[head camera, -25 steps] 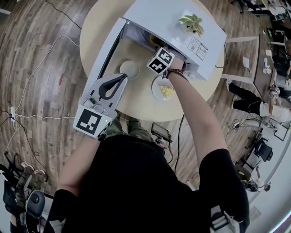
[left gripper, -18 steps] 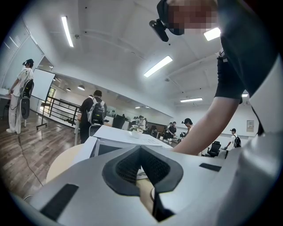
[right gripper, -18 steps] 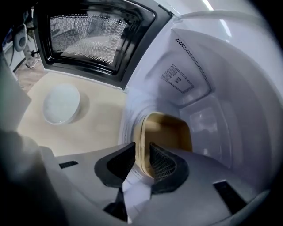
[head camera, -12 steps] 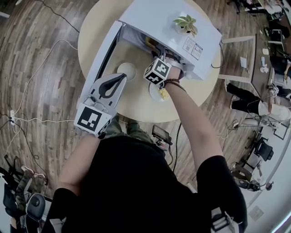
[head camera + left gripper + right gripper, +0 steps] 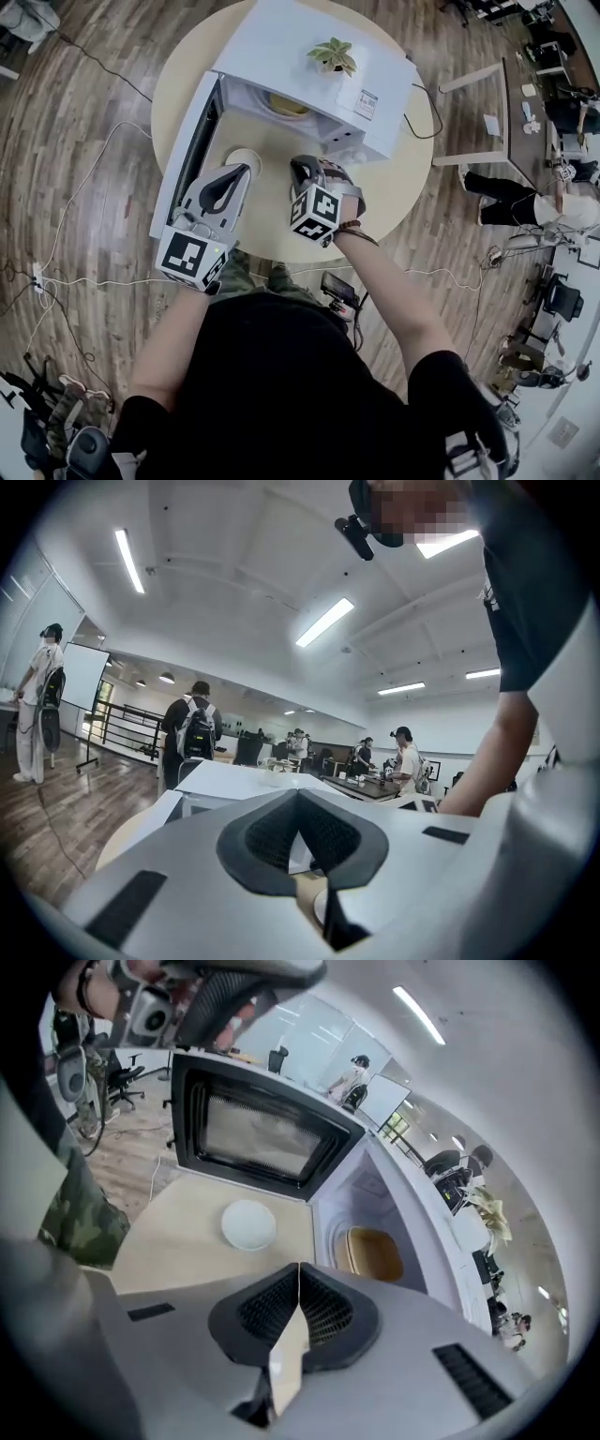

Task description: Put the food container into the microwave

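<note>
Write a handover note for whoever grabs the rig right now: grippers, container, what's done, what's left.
Left gripper: shut, empty, near the open door.
Right gripper: shut, empty, over the table, facing the microwave.
Food container: inside the microwave. A white disc lies on the table.
Done: container placed.
Left: probably just shutting the door.
</note>
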